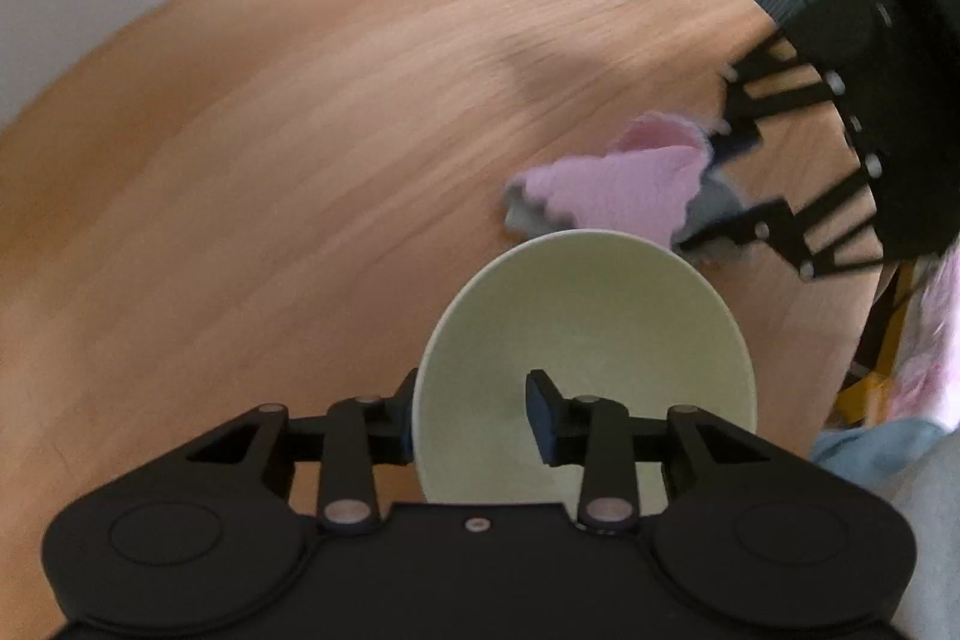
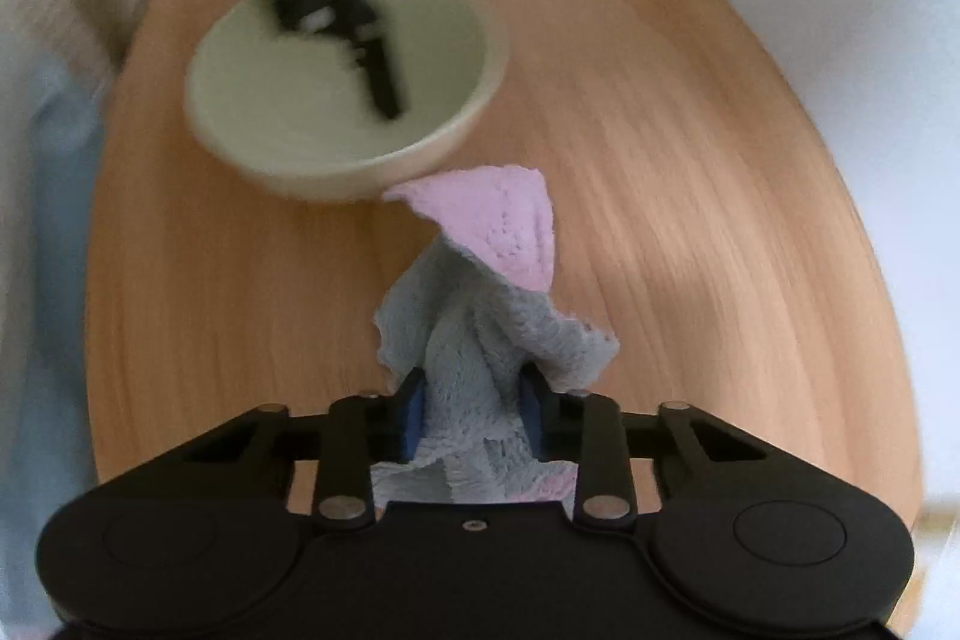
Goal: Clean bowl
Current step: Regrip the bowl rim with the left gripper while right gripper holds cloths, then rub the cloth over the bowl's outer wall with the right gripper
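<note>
The pale green bowl [image 1: 585, 340] sits on the wooden worktop [image 1: 300, 160], its near wall between the fingers of the left tool [image 1: 474, 421], seemingly pinched. The right tool [image 2: 474, 415] grips a pink-and-grey cloth [image 2: 486, 316] just beside it. Wiping hasn't begun; next the cloth must go inside. Blur hides the exact rim contact.

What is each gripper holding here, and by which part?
The right gripper clamps the bunched grey middle of the cloth. The left gripper straddles the bowl rim, one finger inside, one outside.
</note>
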### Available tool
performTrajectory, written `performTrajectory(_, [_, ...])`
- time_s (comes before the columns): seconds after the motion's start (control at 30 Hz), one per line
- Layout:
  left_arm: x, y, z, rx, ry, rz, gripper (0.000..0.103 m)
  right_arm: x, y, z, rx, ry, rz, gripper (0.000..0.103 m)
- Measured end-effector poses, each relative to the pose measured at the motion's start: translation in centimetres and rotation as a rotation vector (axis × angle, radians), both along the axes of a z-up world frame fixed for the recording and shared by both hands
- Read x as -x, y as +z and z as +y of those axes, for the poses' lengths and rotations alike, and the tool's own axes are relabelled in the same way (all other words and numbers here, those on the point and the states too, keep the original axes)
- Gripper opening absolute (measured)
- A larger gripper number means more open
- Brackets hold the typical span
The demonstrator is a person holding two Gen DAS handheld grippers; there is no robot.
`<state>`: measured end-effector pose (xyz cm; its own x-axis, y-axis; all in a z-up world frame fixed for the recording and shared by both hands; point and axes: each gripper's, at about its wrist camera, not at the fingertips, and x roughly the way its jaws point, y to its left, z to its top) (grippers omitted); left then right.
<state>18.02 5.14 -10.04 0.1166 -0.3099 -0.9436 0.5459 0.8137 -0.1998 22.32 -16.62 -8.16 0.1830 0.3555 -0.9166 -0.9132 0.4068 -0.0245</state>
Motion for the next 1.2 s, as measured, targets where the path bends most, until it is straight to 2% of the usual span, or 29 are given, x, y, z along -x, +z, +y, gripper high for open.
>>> performTrajectory(0.07, [0.1,0.1,0.4,0.012,0.019,-0.003,0.032,-0.1,0.0,-1.0,-0.048,-0.195,0.076,0.026])
performTrajectory(0.13, [0.1,0.1,0.9,0.021,0.039,-0.014,0.029,-0.2,0.3,-1.8,-0.091,-0.328,0.152,0.024])
performTrajectory(0.23, [0.1,0.1,1.4,0.039,0.072,-0.037,0.013,-0.5,1.0,-3.3,-0.171,-0.519,0.266,0.024])
performTrajectory(0.37, [0.3,0.1,1.9,0.084,0.138,-0.064,0.011,-1.6,0.9,-6.9,-0.337,-0.796,0.406,0.024])
performTrajectory(0.47, [0.6,0.3,1.8,0.134,0.163,-0.096,0.008,-2.2,0.6,-8.6,-0.448,-0.945,0.455,0.024])
performTrajectory(0.53, [1.2,0.7,1.6,0.125,0.156,-0.133,0.007,-3.4,-0.2,-8.7,-0.526,-1.010,0.515,0.024])
performTrajectory(0.63, [1.8,0.8,1.2,0.119,0.170,-0.170,0.007,-4.9,-1.2,-8.3,-0.582,-1.036,0.582,0.024])
performTrajectory(0.77, [2.4,1.4,0.7,0.118,0.192,-0.231,0.009,-5.8,-0.8,-7.4,-0.579,-1.012,0.607,0.024])
performTrajectory(0.87, [3.0,1.9,0.8,0.136,0.210,-0.273,0.010,-6.4,-1.4,-6.5,-0.598,-1.008,0.684,0.024])
performTrajectory(1.0, [3.3,2.6,0.6,0.133,0.211,-0.319,0.011,-8.3,-1.8,-5.4,-0.574,-0.968,0.736,0.024])
performTrajectory(1.07, [3.3,3.0,0.7,0.139,0.226,-0.327,0.012,-9.4,-2.1,-5.2,-0.587,-0.938,0.806,0.024])
performTrajectory(1.2, [3.2,3.8,0.7,0.145,0.246,-0.341,0.013,-10.5,-1.7,-4.4,-0.537,-0.905,0.825,0.024])
